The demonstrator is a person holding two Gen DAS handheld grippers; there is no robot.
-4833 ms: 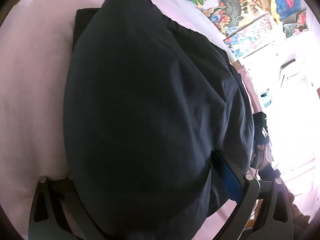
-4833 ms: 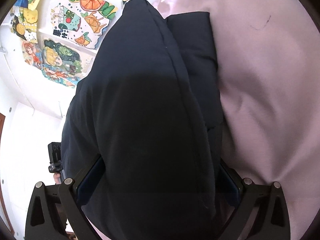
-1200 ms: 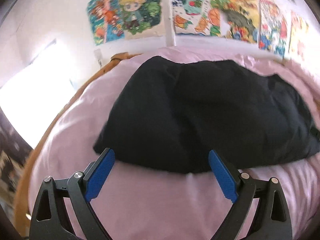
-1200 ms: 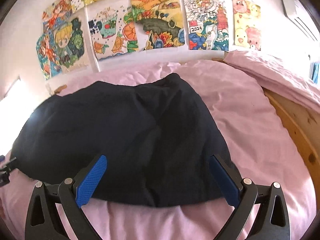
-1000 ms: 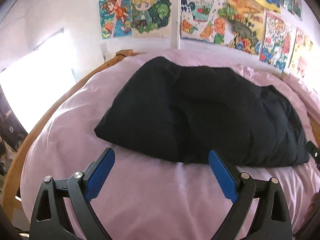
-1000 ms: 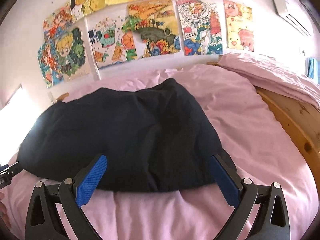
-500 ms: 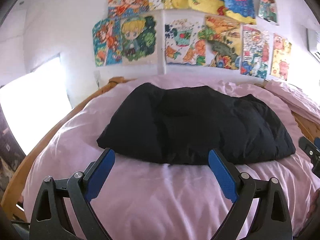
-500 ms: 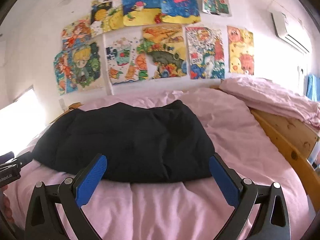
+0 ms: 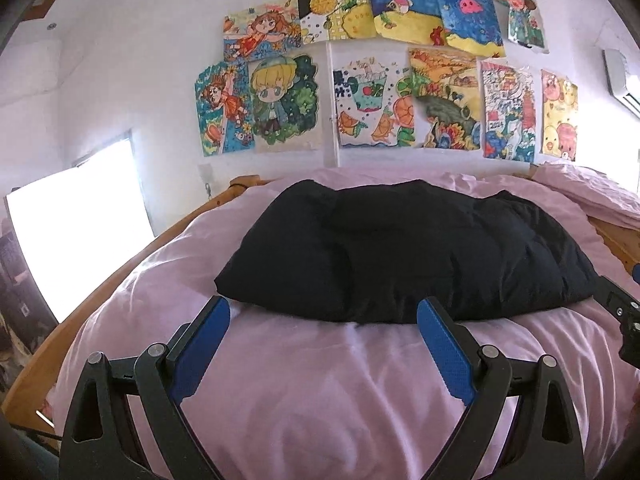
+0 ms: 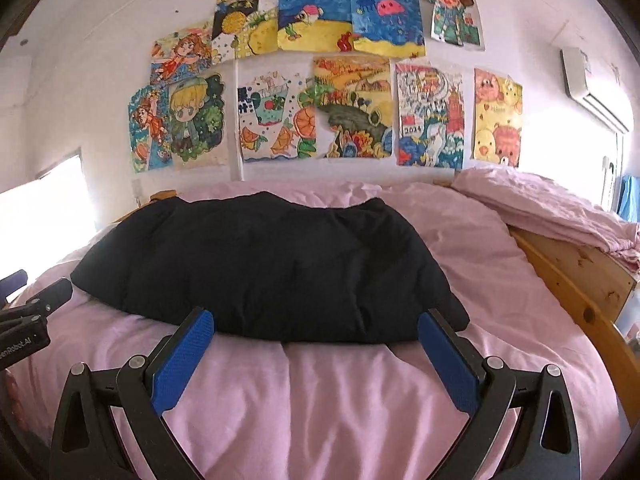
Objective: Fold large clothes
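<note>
Bed (image 9: 320,380); both grippers' fingers (image 9: 444,344) wide, empty.

A puffy black garment (image 9: 404,252) lies folded into a wide bundle on the pink bedding (image 9: 340,392).

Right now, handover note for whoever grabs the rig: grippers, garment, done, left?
Left gripper: open, empty, held short of the garment's near edge.
Right gripper: open, empty, likewise short of the near edge.
Dark padded garment: lying as a compact folded bundle on the pink bedding, near the wall end of the bed, touched by neither gripper.
Done: looks folded and set down.
Left: probably nothing beyond tidying; the near right corner sticks out slightly. No other clothes to fold are in view.
</note>
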